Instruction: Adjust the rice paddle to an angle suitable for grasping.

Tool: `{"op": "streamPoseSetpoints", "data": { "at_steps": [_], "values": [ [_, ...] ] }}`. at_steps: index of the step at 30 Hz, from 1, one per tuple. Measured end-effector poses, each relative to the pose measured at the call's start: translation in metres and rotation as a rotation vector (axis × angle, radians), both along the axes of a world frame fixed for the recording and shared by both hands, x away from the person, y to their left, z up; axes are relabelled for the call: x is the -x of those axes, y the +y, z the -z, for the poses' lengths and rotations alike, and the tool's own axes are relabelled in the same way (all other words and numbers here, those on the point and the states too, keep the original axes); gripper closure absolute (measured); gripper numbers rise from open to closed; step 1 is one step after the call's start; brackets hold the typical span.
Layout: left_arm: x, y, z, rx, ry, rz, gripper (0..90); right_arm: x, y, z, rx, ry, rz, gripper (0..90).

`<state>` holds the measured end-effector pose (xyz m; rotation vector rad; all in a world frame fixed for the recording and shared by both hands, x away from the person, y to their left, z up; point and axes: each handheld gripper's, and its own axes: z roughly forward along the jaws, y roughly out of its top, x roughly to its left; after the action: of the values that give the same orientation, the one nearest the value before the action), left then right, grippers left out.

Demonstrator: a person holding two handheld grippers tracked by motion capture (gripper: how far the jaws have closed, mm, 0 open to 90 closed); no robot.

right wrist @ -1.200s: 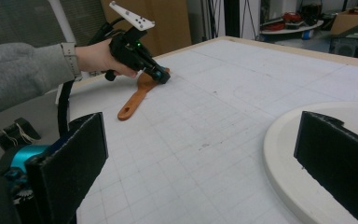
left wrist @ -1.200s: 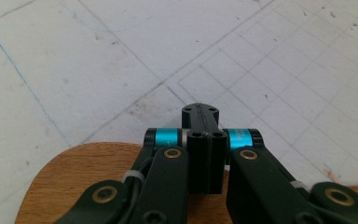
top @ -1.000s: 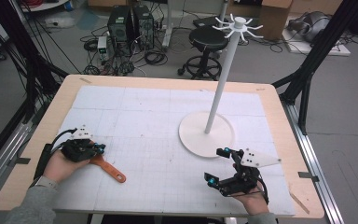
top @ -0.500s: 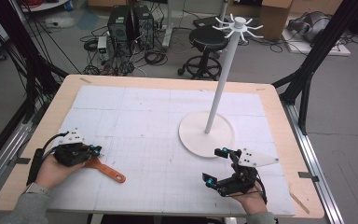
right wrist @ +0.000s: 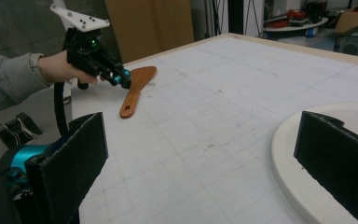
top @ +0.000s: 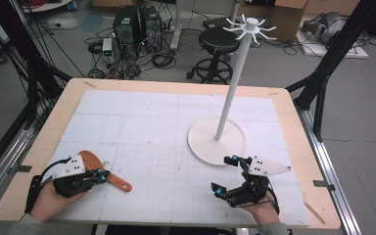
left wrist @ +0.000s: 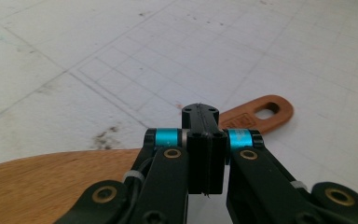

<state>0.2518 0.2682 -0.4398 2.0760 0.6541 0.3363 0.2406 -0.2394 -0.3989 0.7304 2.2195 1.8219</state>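
The work in hand looks like getting the wooden spatula [top: 103, 169] off the tabletop [top: 142, 122], most likely towards the white stand [top: 217, 141] with hooks at its top, though that goal is only a guess. The spatula lies flat near the front left corner of the tabletop, its broad blade under the left gripper [top: 100, 176] and its handle, with a hanging hole at the end, pointing towards the middle of the tabletop.

In the left gripper view the left gripper's jaws are pressed together, pad against pad, with nothing between them. They sit low over the spatula's neck [left wrist: 233, 116], the blade [left wrist: 51, 182] below and to the left and the handle's hole beyond the tips. Whether the tips touch the wood cannot be told. So no grasp has been made.

The right gripper [top: 227, 174] rests near the front right of the tabletop, just in front of the stand's round base, with its jaws wide apart and empty; in the right gripper view the base's rim [right wrist: 289, 154] lies between the two pads [right wrist: 74, 163].

By this reading the task is at its start: the left gripper is at the spatula but not holding it. Opening, gripping, lifting and hanging all appear to remain
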Motion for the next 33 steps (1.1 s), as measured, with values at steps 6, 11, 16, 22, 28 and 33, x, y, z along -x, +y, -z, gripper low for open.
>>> {"op": "streamPoseSetpoints", "data": {
  "at_steps": [6,11,16,22,28,33],
  "values": [
    [0.004,-0.01,0.003,-0.007,0.02,0.036,89.9,0.0,-0.003,0.0,-0.014,-0.002,0.007,1.5],
    [0.006,-0.015,0.005,-0.01,0.032,0.066,89.9,0.001,-0.005,-0.001,-0.018,-0.005,0.01,1.5],
    [0.008,-0.019,0.007,-0.034,0.043,0.091,89.9,0.002,-0.005,-0.001,-0.017,0.0,0.012,1.5],
    [0.003,-0.023,0.01,-0.045,0.051,0.082,89.9,0.003,-0.005,0.0,-0.016,-0.001,0.013,1.5],
    [-0.004,-0.032,0.01,-0.054,0.043,0.067,89.8,0.002,-0.005,0.001,-0.01,0.003,0.012,1.5],
    [-0.012,-0.038,0.01,-0.069,0.029,0.048,89.8,0.001,-0.004,0.001,-0.005,0.003,0.012,1.5]
  ]
}}
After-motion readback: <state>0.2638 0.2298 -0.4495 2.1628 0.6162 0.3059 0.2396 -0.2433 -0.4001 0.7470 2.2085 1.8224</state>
